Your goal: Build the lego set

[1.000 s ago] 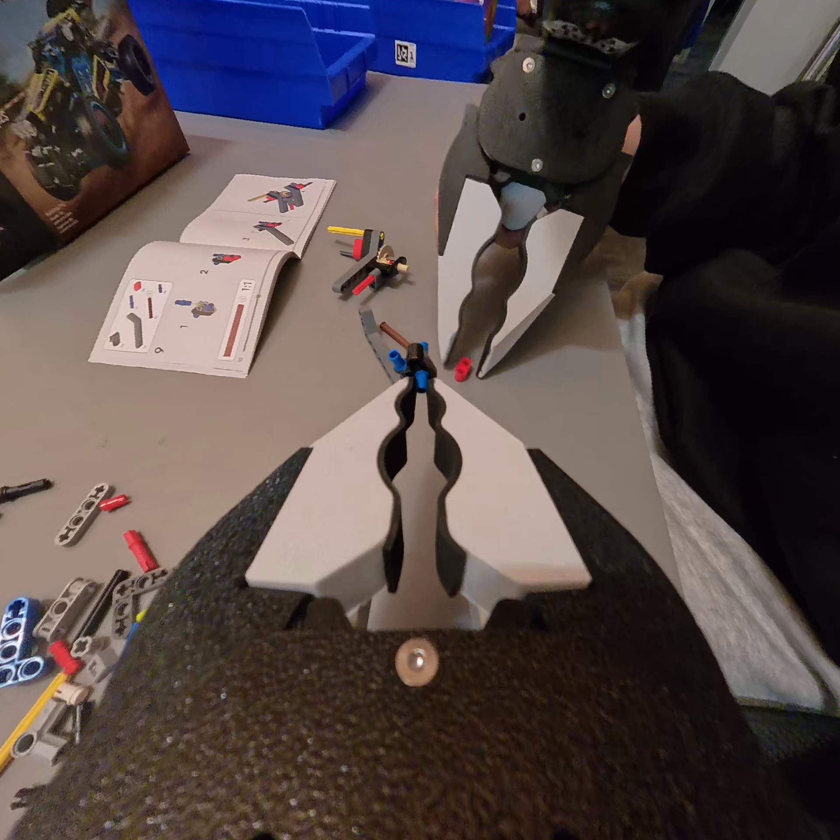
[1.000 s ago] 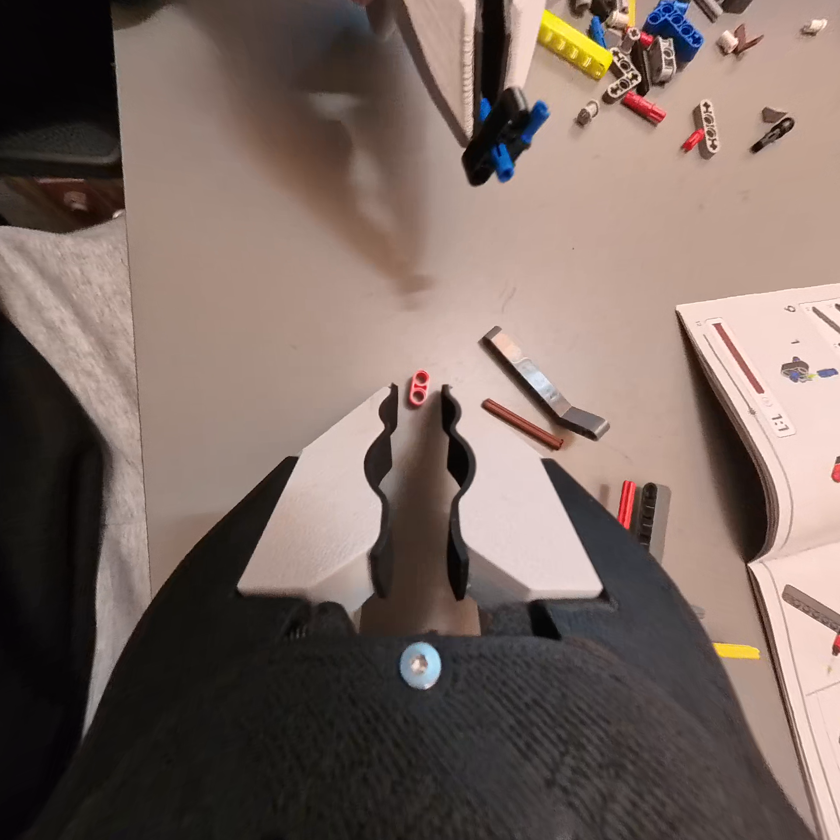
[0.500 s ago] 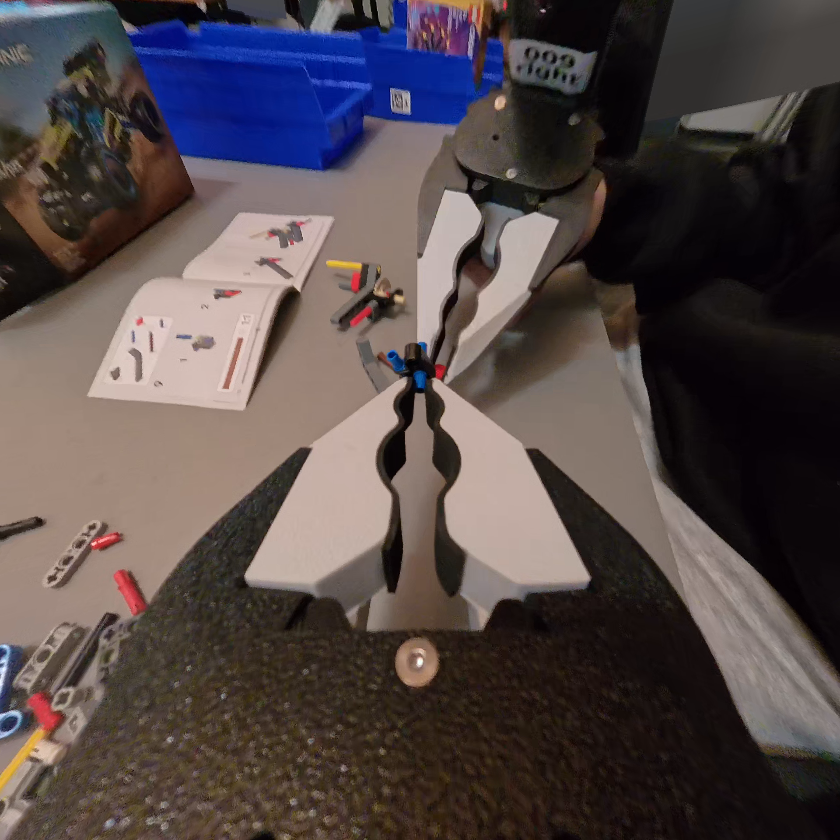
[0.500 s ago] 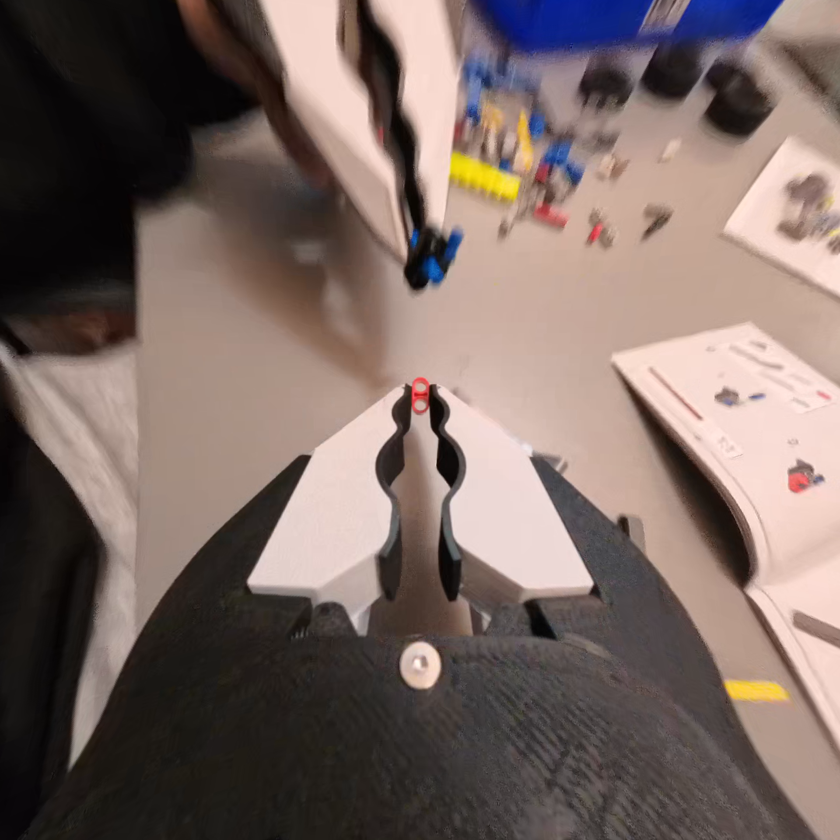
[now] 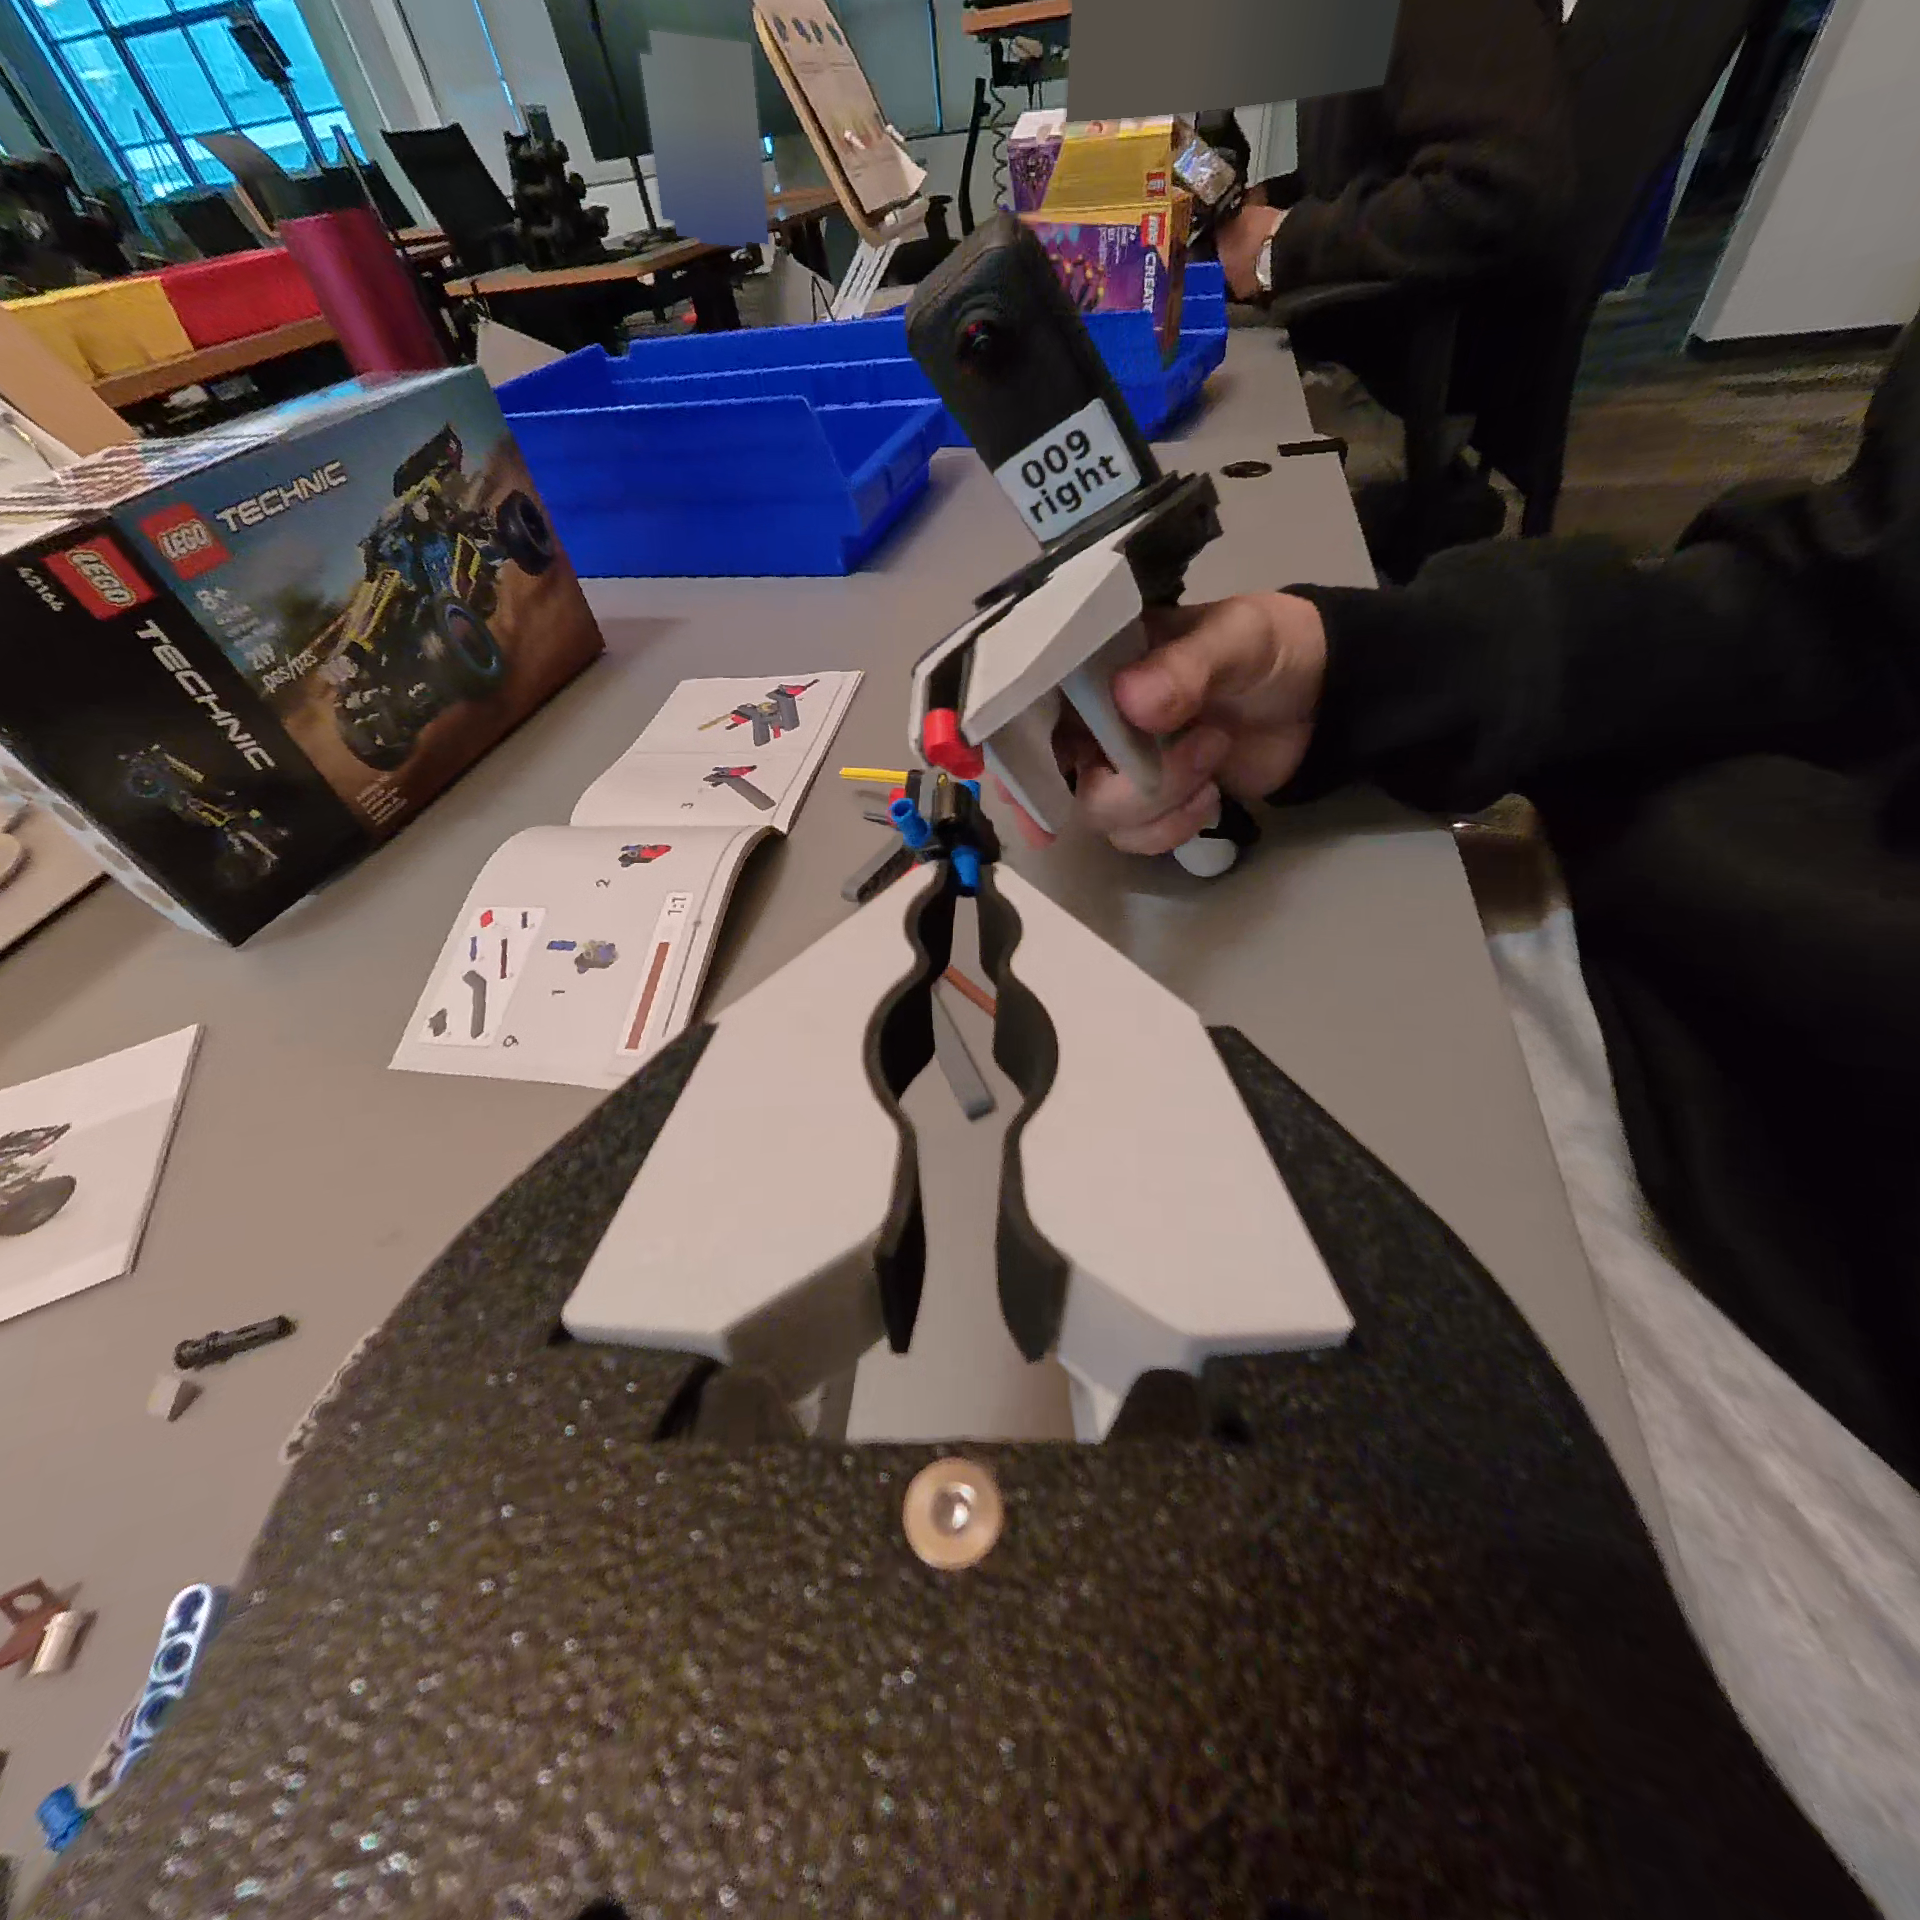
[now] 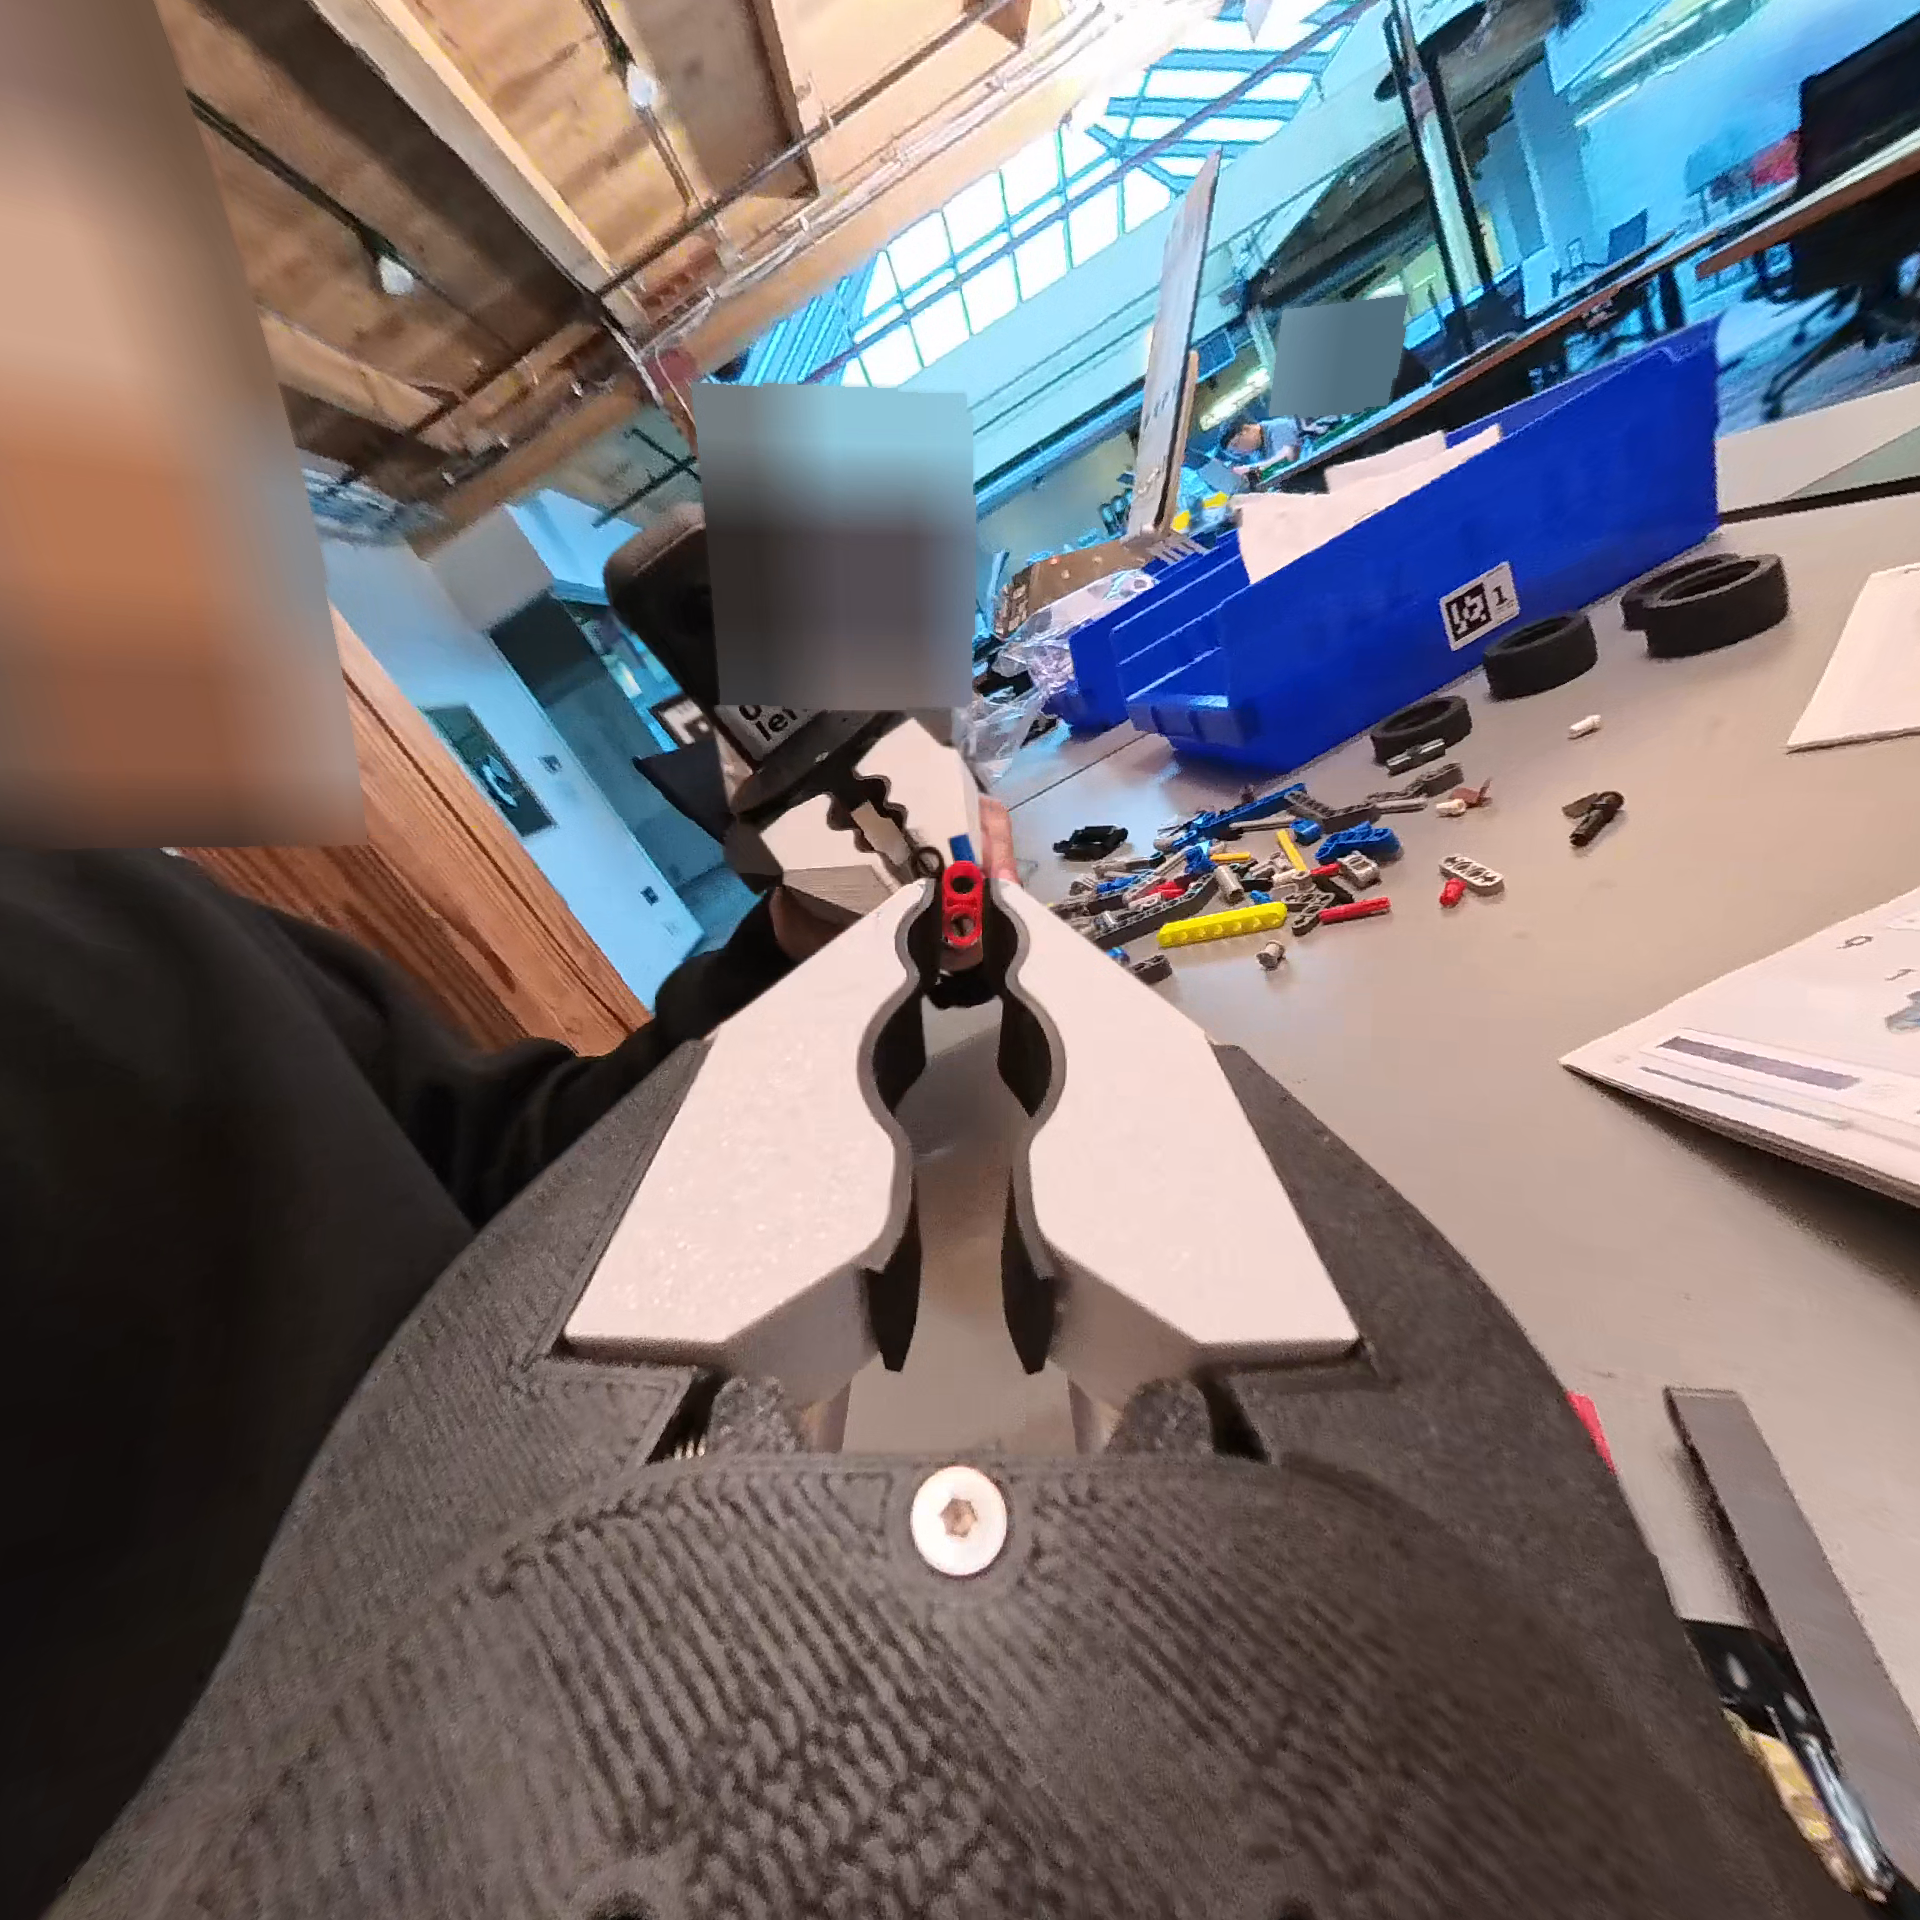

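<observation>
Two handheld grippers meet tip to tip above the table, each clamped on a small part.

The left gripper [image 5: 954,883] points far along the table, jaws pinched together at the tips on a black and blue lego piece [image 5: 940,826]. The right gripper [image 5: 948,740], gripped from the right by a bare hand [image 5: 1195,727] in a black sleeve [image 5: 1538,686], angles down and left, jaws closed on a red connector [image 6: 962,902] held just above the left gripper's tips.
</observation>
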A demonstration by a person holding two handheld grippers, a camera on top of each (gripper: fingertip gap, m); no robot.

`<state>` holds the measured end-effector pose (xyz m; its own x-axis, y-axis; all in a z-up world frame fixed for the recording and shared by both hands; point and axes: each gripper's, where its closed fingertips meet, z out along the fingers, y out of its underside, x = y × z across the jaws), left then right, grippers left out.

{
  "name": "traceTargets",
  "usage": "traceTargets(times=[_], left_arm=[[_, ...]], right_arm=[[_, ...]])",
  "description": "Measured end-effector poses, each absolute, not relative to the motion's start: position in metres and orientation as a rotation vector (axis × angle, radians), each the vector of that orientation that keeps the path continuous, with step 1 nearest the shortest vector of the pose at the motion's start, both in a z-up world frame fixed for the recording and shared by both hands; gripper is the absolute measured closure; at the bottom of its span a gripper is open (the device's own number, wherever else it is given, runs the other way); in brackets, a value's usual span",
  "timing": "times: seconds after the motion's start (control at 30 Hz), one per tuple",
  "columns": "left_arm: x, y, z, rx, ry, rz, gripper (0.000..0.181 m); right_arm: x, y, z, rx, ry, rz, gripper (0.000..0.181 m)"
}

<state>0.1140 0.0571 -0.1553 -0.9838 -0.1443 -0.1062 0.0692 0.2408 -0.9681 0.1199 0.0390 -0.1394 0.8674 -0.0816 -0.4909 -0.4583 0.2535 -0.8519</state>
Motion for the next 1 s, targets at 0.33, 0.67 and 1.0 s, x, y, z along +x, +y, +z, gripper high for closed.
traceTargets(times=[0.33, 0.67, 1.0], left_arm=[[0.1136, 0.0509, -0.1497, -0.062, 2.285, -1.851, 0.179], [0.1147, 0.0531, -0.1495, -0.072, 2.287, -1.838, 0.179], [0.1129, 0.0528, -0.1525, -0.192, 2.392, -1.894, 0.179]], right_arm=[[0.1188, 0.0436, -0.1373, -1.272, 0.484, 0.333, 0.176], [0.1145, 0.0462, -0.1341, -1.265, 0.451, 0.336, 0.176], [0.1126, 0.0481, -0.1351, -1.337, 0.409, 0.191, 0.175]])
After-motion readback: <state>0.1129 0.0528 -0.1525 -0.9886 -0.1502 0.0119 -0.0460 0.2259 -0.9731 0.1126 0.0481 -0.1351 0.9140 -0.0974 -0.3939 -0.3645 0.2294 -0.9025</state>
